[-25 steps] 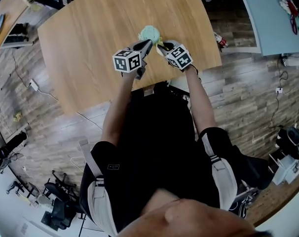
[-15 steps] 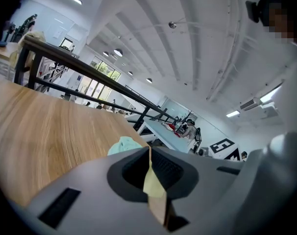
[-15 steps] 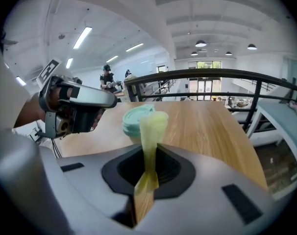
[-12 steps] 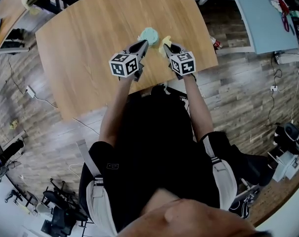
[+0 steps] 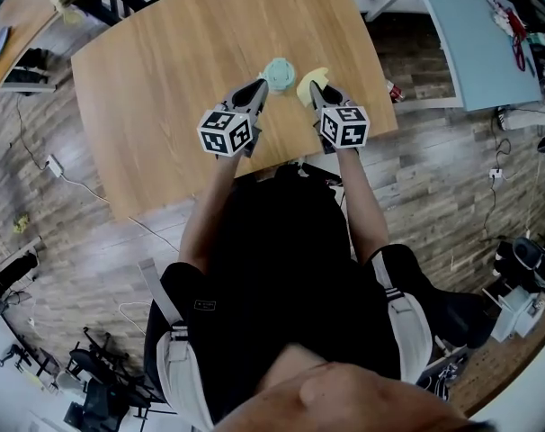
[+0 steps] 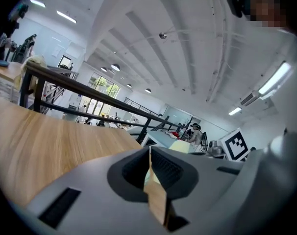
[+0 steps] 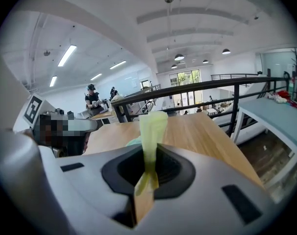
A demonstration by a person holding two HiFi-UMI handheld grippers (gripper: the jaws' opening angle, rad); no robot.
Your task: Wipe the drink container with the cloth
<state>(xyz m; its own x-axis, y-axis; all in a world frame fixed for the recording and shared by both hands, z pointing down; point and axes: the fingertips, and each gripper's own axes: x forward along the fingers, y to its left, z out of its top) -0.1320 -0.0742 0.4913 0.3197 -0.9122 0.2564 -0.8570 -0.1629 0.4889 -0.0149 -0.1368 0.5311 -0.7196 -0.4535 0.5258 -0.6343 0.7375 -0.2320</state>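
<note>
My right gripper (image 7: pixel 148 154) is clamped on the pale yellow cloth (image 7: pixel 152 126): its two grey jaws meet in the dark rounded recess, and the soft fabric is pinched into a thin folded strip that stands up out of the seam and widens to a blunt, limp top. Just behind that strip, on its left, a curved edge of the mint-green round drink container (image 5: pixel 278 73) peeks over the jaw housing.

My left gripper (image 6: pixel 149 153) has its jaws pressed together as well, ribbed pads face to face with only a hairline seam between them. A pale sliver shows in that seam, and I cannot tell whether it is the container's rim or something beyond it. In the head view its pointed tip lies right at the container's near left edge, and the cloth hangs just to the container's right.

The container stands on the light wooden table (image 5: pixel 165 79), smooth with a straight lengthwise grain and rounded corners, close to the near edge. Each gripper carries a black-and-white square-marker cube (image 5: pixel 226 131) at its near end. Beyond the table's far side runs a black metal rail (image 7: pixel 197 87), and to the right stands a pale blue-grey tabletop (image 5: pixel 470 34) over a grey-brown plank floor (image 5: pixel 434 178)
</note>
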